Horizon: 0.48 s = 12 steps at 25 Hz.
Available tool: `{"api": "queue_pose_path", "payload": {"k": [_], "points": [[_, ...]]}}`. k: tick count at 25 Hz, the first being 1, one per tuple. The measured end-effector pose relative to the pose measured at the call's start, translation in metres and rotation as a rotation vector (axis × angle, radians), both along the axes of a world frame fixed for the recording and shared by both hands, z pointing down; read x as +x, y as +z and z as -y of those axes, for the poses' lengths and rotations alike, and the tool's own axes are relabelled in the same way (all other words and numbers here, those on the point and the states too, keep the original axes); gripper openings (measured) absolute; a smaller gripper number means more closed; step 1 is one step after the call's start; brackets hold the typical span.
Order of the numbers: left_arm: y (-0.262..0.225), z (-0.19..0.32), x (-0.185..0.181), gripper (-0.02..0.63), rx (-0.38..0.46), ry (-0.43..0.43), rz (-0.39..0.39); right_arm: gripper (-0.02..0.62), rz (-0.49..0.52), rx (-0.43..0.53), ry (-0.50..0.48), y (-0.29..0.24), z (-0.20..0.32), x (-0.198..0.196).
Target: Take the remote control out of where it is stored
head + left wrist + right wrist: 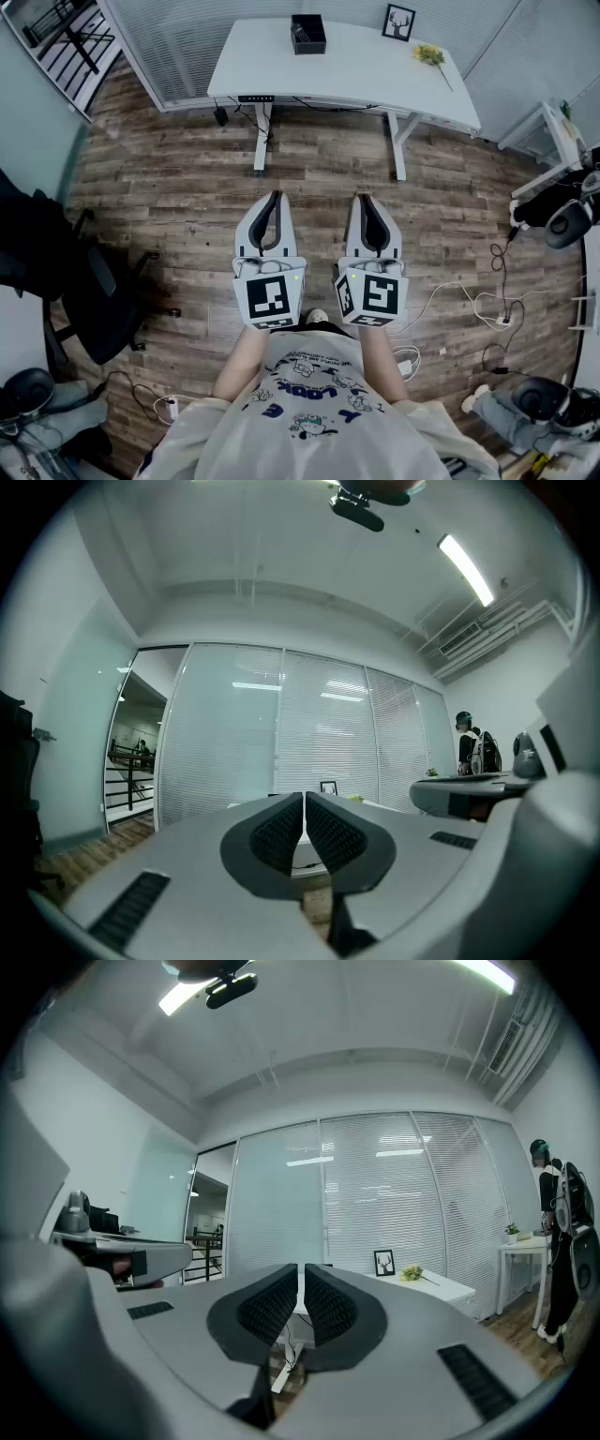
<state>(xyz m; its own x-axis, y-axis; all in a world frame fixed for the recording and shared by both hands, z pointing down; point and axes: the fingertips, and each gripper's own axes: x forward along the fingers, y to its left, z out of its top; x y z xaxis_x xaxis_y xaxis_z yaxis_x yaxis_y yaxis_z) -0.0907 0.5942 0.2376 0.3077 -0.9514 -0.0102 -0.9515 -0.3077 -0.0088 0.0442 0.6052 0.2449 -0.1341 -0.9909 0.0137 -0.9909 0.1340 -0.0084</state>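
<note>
Two closed tools (pixel 275 197) (pixel 366 199), box (pixel 307 34) only in head view

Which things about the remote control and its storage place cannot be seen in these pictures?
- The remote control: shows in no view.
- Inside of the black box on the desk: head view, too small and far.
- That box: both gripper views, not made out past the shut left gripper and right gripper.

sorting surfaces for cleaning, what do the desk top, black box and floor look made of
Desk top: smooth matte white, probably laminate.
Black box: dark, open-topped, maybe plastic; too small to tell.
Floor: wood-look planks, grain and seams visible.
</note>
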Motion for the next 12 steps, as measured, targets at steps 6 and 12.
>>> {"api": "queue_pose_path", "payload": {"k": [6, 12], "points": [[0.001, 0.003, -0.005, 0.021, 0.001, -0.006, 0.000, 0.046, 0.002, -0.002, 0.002, 0.002, 0.002, -0.003], [0.004, 0.015, -0.007, 0.021, -0.006, -0.004, -0.003, 0.046, -0.003, -0.011, 0.001, 0.005, 0.016, -0.006]]}}
